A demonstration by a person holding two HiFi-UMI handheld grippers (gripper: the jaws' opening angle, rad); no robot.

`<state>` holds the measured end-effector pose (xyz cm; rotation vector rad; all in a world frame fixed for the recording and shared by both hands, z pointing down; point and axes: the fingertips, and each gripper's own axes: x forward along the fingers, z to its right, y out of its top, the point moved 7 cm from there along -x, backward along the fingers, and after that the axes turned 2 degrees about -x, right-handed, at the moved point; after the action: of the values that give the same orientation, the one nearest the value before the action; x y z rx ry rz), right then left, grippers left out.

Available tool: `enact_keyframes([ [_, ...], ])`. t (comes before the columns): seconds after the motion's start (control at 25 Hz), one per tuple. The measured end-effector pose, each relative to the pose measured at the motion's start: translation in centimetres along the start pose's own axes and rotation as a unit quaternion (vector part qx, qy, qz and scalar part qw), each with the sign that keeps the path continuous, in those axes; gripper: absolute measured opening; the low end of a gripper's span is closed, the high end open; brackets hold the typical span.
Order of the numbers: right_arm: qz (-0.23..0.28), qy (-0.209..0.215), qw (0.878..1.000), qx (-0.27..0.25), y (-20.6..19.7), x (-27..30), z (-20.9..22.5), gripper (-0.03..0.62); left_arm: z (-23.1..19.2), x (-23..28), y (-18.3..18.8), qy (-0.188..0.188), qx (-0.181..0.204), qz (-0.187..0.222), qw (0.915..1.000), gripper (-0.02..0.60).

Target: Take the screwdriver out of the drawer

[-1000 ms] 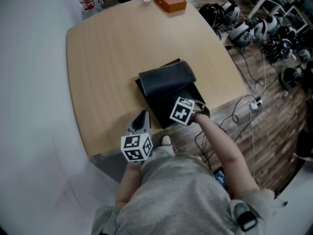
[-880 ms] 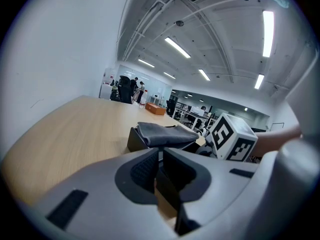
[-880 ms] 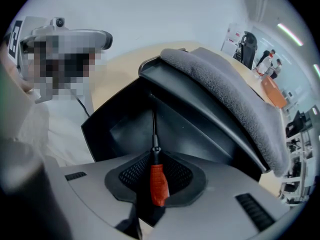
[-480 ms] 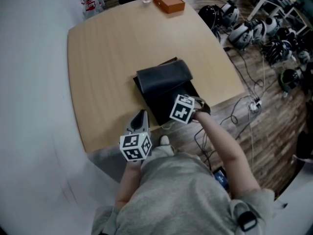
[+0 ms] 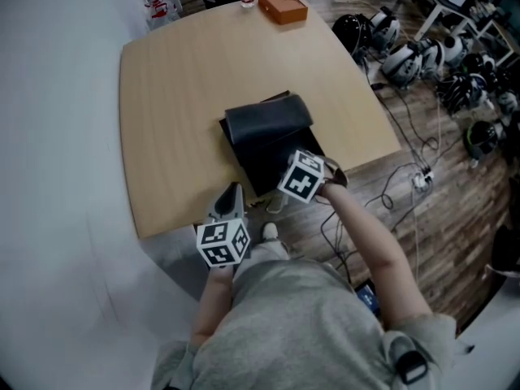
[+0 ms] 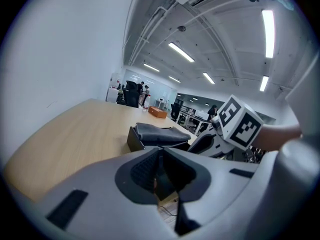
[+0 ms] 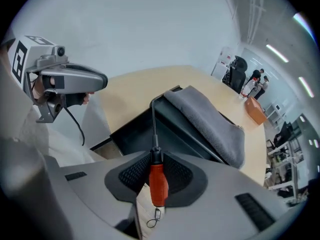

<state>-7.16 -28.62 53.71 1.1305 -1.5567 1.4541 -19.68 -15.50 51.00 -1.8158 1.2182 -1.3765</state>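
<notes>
Screwdriver (image 7: 158,183), red-handled, clamped in right tool (image 7: 156,170).

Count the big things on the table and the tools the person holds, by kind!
Hand-held grippers: 2, the left hand-held gripper and the right hand-held gripper
Screwdriver: 1
Black drawer box: 1
Grey cloth: 1
Orange box: 1
Total: 6
</notes>
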Motion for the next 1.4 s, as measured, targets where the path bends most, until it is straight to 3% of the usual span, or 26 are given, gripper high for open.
enact_keyframes([
  [0.4,0.097,-0.058,0.991,0.066,-1.3,-5.0,-4.2,0.077,3.4,-4.3,-1.9,-0.002,0.003,0.009,1.0,0.011],
  [0.72,0.191,-0.094,0.968,0.133,-3.8,-9.1,-8.9,0.077,5.7,-7.6,-3.8,-0.002,0.006,0.02,0.9998,0.011],
  [0.96,0.249,-0.119,0.944,0.184,-6.7,-11.8,-13.0,0.077,7.7,-10.6,-5.8,-0.009,0.011,0.028,0.9995,0.011],
  [1.4,0.288,-0.144,0.917,0.233,-12.1,-14.7,-20.7,0.077,11.1,-16.7,-9.1,-0.022,0.022,0.044,0.9985,0.011],
])
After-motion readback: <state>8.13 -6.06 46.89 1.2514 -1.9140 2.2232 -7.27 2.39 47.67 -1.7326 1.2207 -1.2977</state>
